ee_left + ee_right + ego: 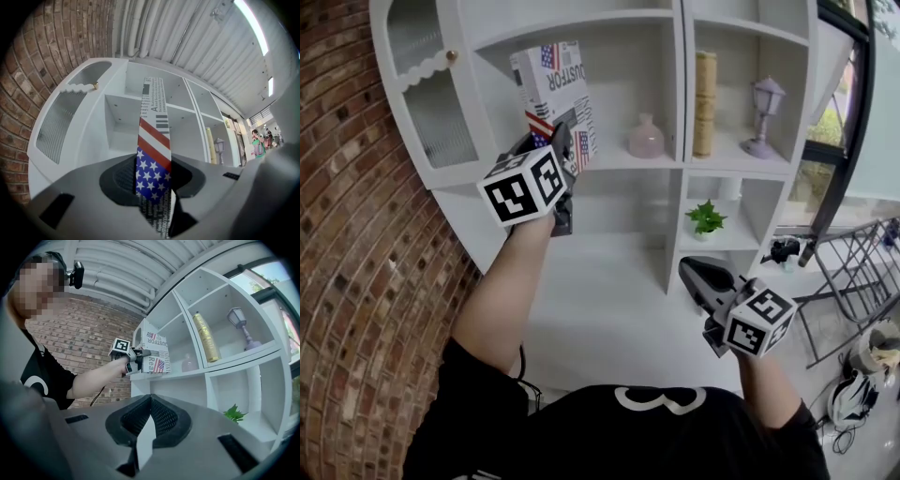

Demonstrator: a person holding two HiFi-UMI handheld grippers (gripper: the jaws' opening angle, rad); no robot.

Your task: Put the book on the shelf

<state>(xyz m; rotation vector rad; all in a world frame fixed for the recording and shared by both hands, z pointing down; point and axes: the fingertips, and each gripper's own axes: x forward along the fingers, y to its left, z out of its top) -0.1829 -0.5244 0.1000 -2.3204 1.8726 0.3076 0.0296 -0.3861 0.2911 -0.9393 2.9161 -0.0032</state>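
Observation:
The book (553, 89) has a white cover with a stars-and-stripes print. It stands upright in the upper left compartment of the white shelf unit (623, 167), its lower edge at the shelf board. My left gripper (565, 155) is shut on the book's near lower corner. In the left gripper view the book's spine (153, 154) runs up between the pads, and the left gripper (153, 185) faces the open compartment (119, 126). My right gripper (697, 277) hangs low at the right, shut and empty. In the right gripper view the right gripper (149, 401) looks at the book (158, 354).
A pink vase (646, 138) stands on the same board, right of the book. A gold cylinder (705, 103) and a purple lantern (764, 112) fill the compartment to the right, with a green plant (706, 217) below. A glass-fronted cabinet door (431, 94) and a brick wall (356, 244) lie left.

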